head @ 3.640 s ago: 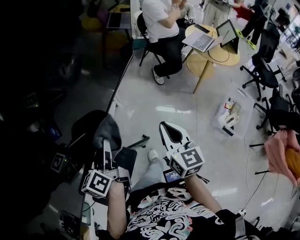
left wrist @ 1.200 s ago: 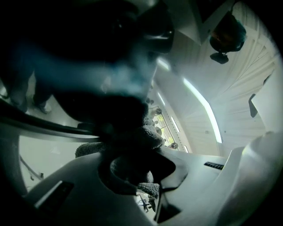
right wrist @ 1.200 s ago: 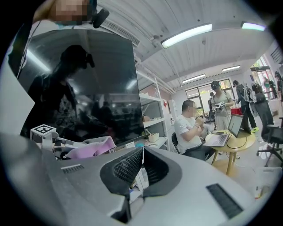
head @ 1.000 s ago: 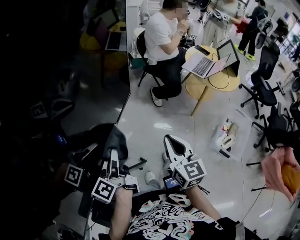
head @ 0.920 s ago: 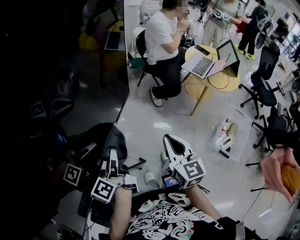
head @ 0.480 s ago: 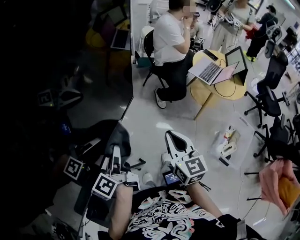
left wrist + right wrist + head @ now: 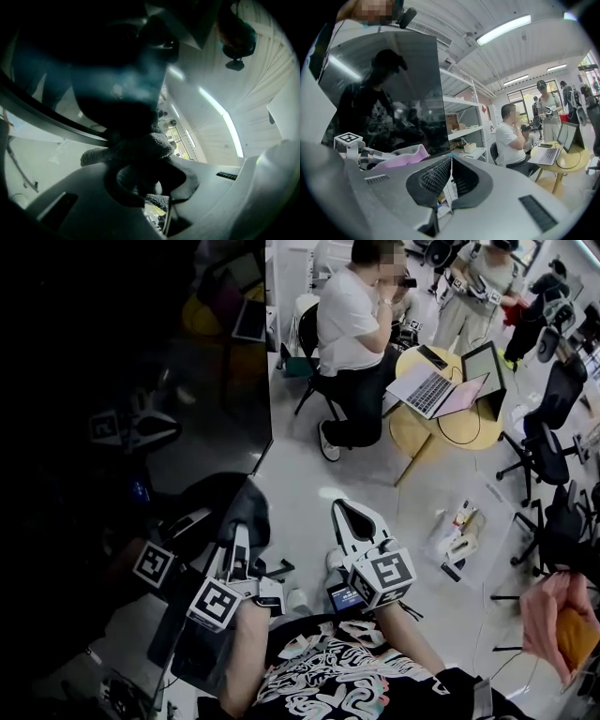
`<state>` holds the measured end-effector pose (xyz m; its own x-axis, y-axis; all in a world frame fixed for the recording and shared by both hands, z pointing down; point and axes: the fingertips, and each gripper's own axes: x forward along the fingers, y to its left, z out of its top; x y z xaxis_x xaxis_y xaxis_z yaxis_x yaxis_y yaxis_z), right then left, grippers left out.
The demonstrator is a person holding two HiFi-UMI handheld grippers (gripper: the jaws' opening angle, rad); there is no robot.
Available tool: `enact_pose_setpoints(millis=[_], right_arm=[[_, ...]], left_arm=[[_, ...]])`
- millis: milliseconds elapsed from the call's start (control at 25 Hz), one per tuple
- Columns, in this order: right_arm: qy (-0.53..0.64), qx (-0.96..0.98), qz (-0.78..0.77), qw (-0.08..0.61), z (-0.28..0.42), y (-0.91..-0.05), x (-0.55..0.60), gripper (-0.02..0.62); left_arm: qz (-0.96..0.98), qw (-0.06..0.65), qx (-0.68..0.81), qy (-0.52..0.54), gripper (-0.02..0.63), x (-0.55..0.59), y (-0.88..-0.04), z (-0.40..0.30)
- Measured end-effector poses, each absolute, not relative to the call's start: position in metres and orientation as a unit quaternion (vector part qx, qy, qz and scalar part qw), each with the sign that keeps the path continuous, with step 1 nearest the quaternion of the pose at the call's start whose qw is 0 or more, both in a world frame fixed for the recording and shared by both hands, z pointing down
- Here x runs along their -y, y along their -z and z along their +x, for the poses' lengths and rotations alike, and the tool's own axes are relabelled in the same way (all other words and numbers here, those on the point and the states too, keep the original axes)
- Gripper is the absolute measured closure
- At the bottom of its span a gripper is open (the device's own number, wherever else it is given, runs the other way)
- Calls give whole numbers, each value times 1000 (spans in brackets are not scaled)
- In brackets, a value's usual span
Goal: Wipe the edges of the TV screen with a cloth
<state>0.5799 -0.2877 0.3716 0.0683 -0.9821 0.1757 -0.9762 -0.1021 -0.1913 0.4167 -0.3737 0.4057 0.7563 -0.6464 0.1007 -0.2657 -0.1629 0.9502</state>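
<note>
The TV screen (image 7: 131,381) is the big dark glossy panel that fills the left of the head view; it shows again in the right gripper view as the TV screen (image 7: 393,93). My left gripper (image 7: 239,545) is shut on a dark grey cloth (image 7: 246,512) and presses it against the screen's frame edge, a little below the corner. In the left gripper view the cloth (image 7: 136,150) bulges out between the jaws, with the frame edge (image 7: 47,119) just behind it. My right gripper (image 7: 352,521) hangs over the floor beside it, shut and empty, its tips meeting (image 7: 451,159).
A seated person (image 7: 352,324) is at a round wooden table (image 7: 450,418) with laptops, right of the TV. Office chairs (image 7: 553,446) stand at the far right. A clear box (image 7: 459,531) lies on the floor, and a pink bundle (image 7: 553,615) is at the right edge.
The left gripper and its cloth have crept a little along the frame edge toward the corner. The right gripper keeps its place, still shut.
</note>
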Motion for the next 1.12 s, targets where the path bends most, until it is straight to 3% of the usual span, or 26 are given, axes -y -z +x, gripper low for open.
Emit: enact_pose_setpoints(millis=[120,280,1120], right_arm=[[128,-668,-733,14,584,-372,288,566],[127,-666,-735,17,585,-371,288,566],[119,-650,-750,34,608,-357,294,566]], left_arm=[[742,575,302,168,535,375,-404,424],[787,515,319,120,535,386,-408,420],[781,534,297,129,535,400,-400,464]])
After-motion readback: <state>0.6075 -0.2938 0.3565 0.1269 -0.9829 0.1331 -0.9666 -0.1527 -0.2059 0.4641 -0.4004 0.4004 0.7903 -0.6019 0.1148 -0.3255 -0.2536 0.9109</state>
